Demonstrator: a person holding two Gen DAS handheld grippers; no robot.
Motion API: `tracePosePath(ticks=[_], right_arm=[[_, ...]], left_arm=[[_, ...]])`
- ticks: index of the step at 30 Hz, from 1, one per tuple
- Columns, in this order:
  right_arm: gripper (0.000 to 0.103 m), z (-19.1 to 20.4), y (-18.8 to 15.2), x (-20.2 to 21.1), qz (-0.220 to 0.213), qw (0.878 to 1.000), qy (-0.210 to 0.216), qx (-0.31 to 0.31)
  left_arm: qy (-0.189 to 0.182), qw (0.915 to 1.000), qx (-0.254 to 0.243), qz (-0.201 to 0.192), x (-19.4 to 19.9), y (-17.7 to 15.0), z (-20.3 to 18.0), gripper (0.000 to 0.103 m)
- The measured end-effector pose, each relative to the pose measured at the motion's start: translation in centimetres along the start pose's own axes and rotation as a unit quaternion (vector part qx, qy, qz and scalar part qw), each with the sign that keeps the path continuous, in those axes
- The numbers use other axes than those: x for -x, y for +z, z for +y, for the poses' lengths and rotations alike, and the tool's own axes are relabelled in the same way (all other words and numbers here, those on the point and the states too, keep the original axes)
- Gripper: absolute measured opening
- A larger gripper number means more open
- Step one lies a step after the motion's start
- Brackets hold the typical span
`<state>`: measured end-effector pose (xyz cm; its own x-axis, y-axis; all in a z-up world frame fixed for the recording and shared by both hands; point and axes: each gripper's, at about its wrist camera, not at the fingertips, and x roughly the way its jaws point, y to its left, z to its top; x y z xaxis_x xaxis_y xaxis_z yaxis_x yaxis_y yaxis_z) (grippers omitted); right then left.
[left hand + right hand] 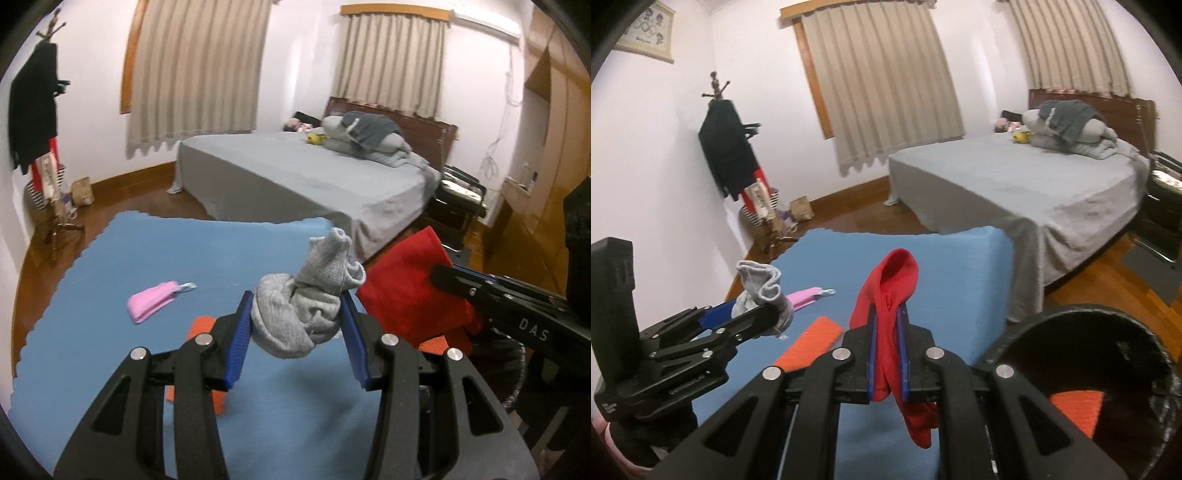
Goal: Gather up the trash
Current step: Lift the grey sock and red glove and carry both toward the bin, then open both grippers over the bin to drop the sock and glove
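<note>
1. At the left, the left gripper (297, 325) was clenched on a bundled grey sock (306, 306), lifted above the blue mat (147, 251). The pads pressed only the sides of the bundle, and a loose end stood up above them. If the bundle unrolled, I think it could slip out and fall back on the mat.

2. A pink pouch (151, 301) lay on the mat toward its left edge, apart from both grippers. An orange piece (810, 341) lay on the mat below the left gripper. Both could be forgotten, because both grippers were already full.

3. The right gripper (888, 354) was clamped tight on a red sock (886, 295). One end stood up above the jaws and the other hung below them. The hanging end could catch on the rim of the basket when it goes in.

4. At the right, the dark round basket (1034, 325) stood just beside the right edge of the mat, with something orange inside. The two grippers were near each other, so they could collide over the opening. A sock released too early would probably land on the mat or the wooden floor (1108, 273) and not in the basket.
</note>
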<state>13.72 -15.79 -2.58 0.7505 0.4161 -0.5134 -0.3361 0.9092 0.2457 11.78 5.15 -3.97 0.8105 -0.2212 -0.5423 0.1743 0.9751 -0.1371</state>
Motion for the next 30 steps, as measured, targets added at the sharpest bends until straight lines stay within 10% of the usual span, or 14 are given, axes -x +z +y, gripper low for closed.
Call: tracePosePath(ticks=[30], right_arm=[[0.009, -12.6, -4.0, 7.7, -0.012, 0.985, -0.152, -0.079]], left_arm=[[-0.153, 0.9841, -0.085, 0.031, -6.6, -2.4, -15.2, 0.044]])
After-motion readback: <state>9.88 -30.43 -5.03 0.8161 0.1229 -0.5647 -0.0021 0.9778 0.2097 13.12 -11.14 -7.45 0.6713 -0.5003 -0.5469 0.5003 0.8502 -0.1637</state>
